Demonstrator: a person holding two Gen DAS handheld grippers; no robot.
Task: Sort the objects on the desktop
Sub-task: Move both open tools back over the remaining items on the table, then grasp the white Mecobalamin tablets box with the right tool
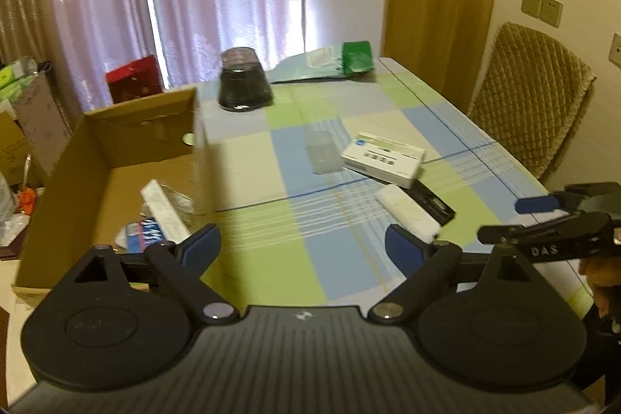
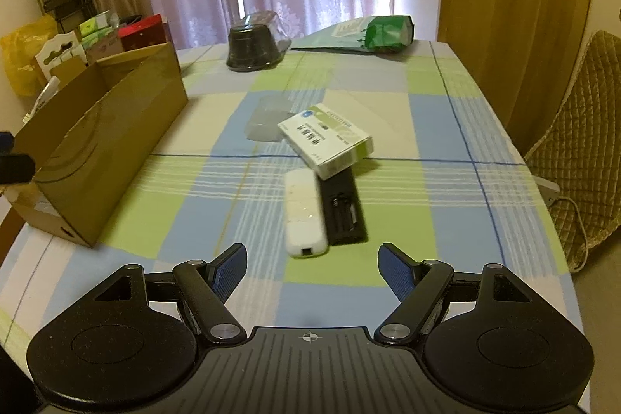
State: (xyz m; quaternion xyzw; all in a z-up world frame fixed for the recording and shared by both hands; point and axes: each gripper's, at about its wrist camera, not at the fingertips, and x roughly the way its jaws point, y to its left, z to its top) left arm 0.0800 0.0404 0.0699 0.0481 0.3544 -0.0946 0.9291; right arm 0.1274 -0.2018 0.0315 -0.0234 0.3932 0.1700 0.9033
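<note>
Here, mid-sorting by the look: cardboard box at the table's left edge, already holding a white flat pack and a blue packet. On the checked cloth, well apart from the box: white medicine box lying partly over a black remote, white adapter touching it, clear plastic case behind. Right gripper just before the adapter, jaws wide apart, empty. Left gripper likewise spread, nothing between. Next, probably: closing on the adapter across its narrow width.
</note>
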